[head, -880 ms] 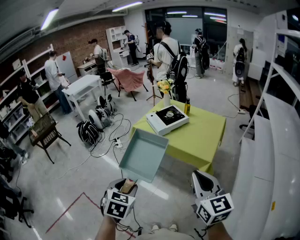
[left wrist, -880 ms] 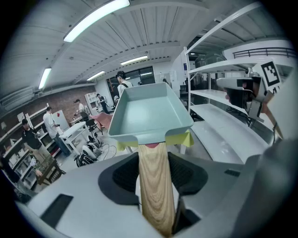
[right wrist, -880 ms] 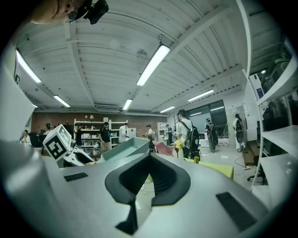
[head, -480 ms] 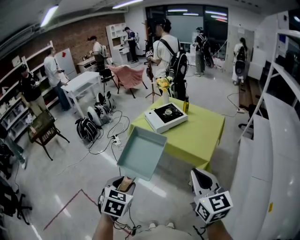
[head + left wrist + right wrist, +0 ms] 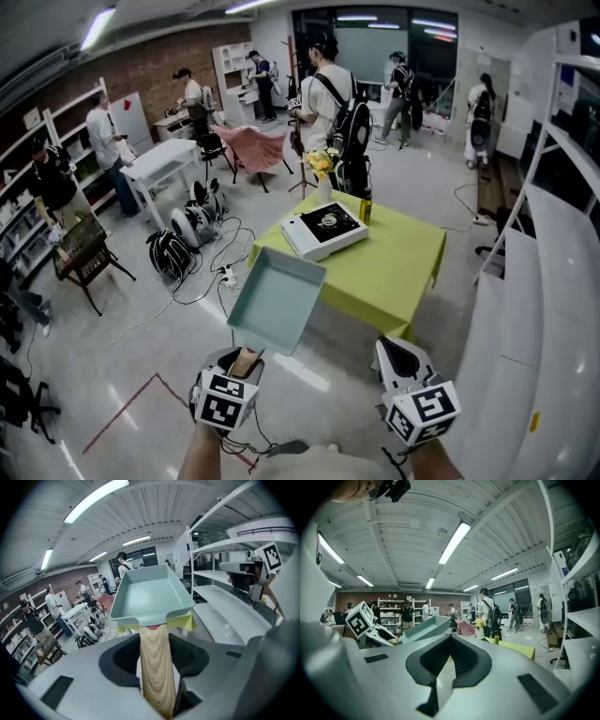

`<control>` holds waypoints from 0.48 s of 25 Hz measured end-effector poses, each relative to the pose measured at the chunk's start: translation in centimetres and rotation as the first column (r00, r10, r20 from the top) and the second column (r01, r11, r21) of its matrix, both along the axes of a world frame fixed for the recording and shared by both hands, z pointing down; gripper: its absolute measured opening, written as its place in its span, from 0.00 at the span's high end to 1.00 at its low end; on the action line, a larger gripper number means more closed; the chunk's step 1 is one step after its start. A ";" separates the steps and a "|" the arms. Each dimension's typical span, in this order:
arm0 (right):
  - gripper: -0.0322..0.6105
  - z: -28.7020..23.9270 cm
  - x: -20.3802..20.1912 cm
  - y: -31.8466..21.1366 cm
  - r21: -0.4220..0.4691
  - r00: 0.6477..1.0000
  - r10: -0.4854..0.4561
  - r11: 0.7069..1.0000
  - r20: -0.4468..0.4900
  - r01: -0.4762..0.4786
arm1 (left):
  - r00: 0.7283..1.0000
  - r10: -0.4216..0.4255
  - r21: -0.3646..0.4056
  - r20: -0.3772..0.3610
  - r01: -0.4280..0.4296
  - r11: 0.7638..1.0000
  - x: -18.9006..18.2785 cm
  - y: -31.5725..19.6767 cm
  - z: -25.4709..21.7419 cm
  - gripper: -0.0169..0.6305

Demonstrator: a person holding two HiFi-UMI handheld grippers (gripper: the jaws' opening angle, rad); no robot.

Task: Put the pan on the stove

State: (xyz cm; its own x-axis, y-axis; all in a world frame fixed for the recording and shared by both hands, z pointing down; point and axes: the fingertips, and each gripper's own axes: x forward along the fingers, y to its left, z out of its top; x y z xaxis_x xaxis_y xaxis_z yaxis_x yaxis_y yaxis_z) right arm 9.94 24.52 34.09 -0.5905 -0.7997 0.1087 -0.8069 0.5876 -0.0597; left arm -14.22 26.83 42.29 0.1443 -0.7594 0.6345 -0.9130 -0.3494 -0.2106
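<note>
A pale teal rectangular pan with a wooden handle hangs level in the air, short of the yellow-green table. My left gripper is shut on that handle, and the pan fills the left gripper view ahead of the jaws. The white stove with its black top sits on the table's far left corner, beyond the pan. My right gripper is held low to the right, shut and empty. The right gripper view shows the pan off to its left.
A vase of yellow flowers and a small bottle stand behind the stove. A person with a backpack is just past the table. White shelving runs along the right. Bags and cables lie on the floor at left.
The pan and both grippers have drifted a little left in the head view, and the table and stove sit slightly higher. Both grips are unchanged.
</note>
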 end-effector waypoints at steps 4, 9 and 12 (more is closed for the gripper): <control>0.94 0.8 1.3 -0.6 0.000 1.000 -0.004 1.000 -0.005 0.004 | 1.000 -0.003 0.002 0.002 0.003 1.000 1.5 -0.6 0.6 0.69; 0.94 1.6 2.7 -1.1 -0.007 1.000 -0.010 1.000 -0.004 0.010 | 1.000 -0.010 -0.003 0.004 0.010 1.000 2.9 -0.9 1.6 0.69; 0.94 2.0 2.9 -1.9 -0.007 1.000 -0.013 1.000 -0.001 0.013 | 1.000 -0.021 0.001 -0.004 0.021 1.000 3.1 -1.7 2.0 0.69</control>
State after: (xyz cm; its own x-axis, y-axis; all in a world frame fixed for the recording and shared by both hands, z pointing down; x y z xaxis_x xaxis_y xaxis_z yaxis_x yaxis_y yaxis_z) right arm 12.85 22.62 36.06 -0.6008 -0.7911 0.1151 -0.7992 0.5977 -0.0632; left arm -11.09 25.11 44.25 0.1303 -0.7632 0.6329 -0.9209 -0.3296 -0.2079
